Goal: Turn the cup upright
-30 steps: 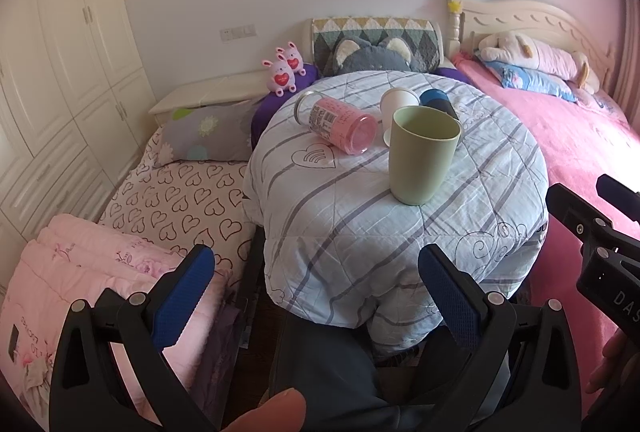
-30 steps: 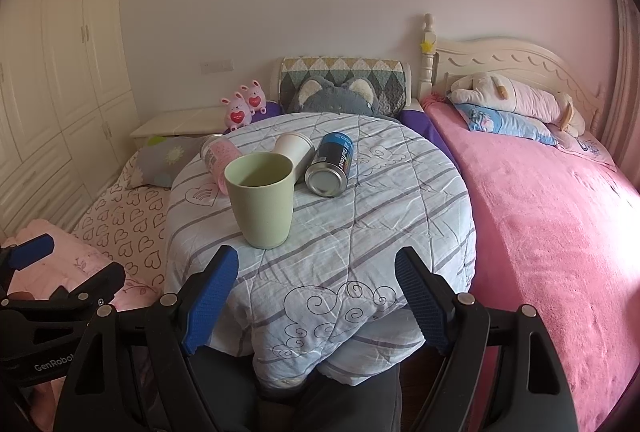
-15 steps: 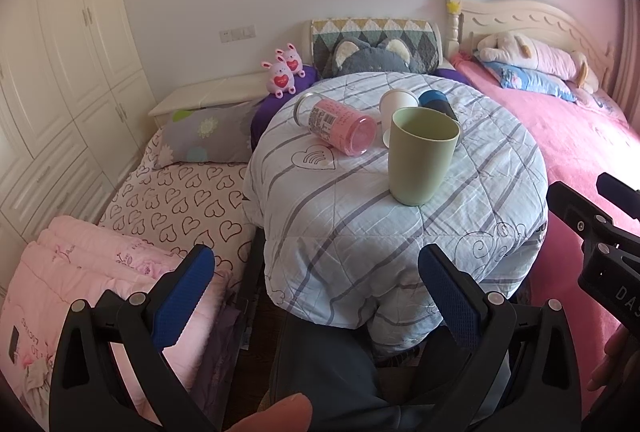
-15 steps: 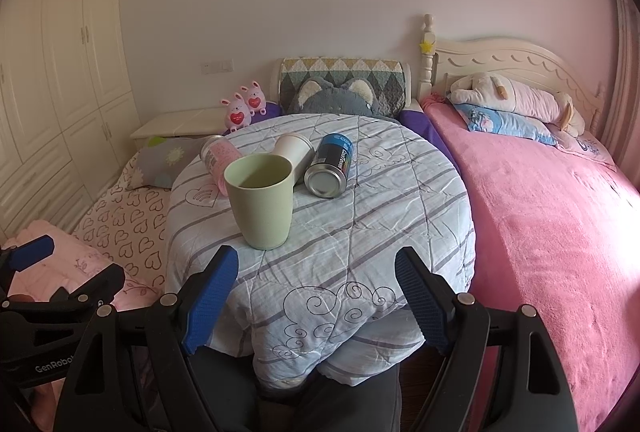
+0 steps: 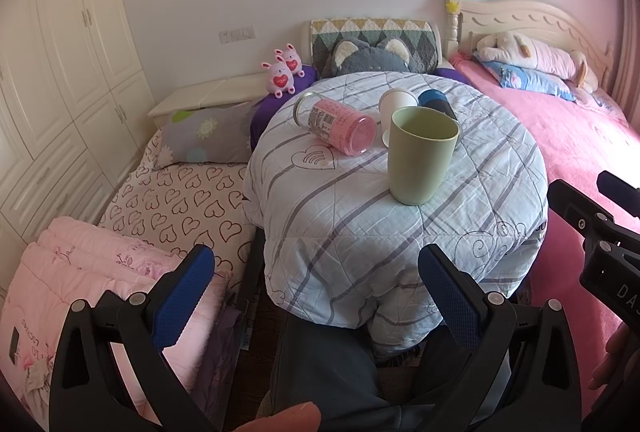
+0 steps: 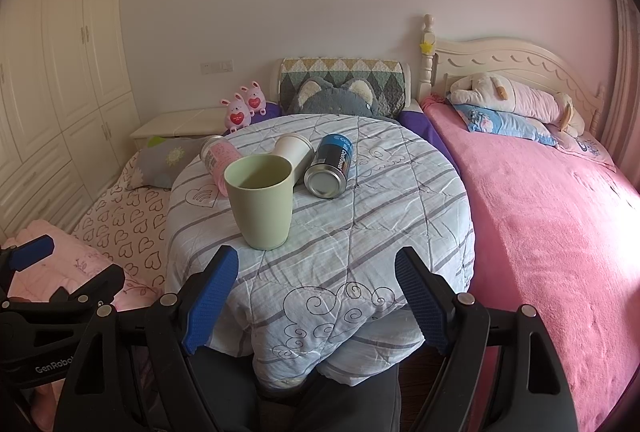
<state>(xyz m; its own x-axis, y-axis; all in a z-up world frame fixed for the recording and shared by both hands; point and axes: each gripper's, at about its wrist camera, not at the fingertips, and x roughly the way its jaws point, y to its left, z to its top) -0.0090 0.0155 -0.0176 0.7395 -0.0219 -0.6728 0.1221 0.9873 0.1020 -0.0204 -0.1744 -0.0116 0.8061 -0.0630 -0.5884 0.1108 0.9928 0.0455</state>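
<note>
A green cup (image 5: 422,156) stands upright on the round quilt-covered table (image 5: 360,224); it also shows in the right wrist view (image 6: 262,202). Behind it lie on their sides a pink jar (image 5: 336,122), a white cup (image 5: 394,108) and a blue can (image 6: 330,172). My left gripper (image 5: 316,292) is open and empty, held back from the table's near edge. My right gripper (image 6: 316,296) is open and empty, also short of the table, to the right of the green cup.
A pink bed (image 6: 540,212) lies right of the table, a heart-patterned mattress (image 5: 176,192) and folded pink blanket (image 5: 80,272) left. Plush toys (image 5: 284,74) and cushions (image 5: 372,44) sit behind. White wardrobes (image 5: 52,72) line the left wall.
</note>
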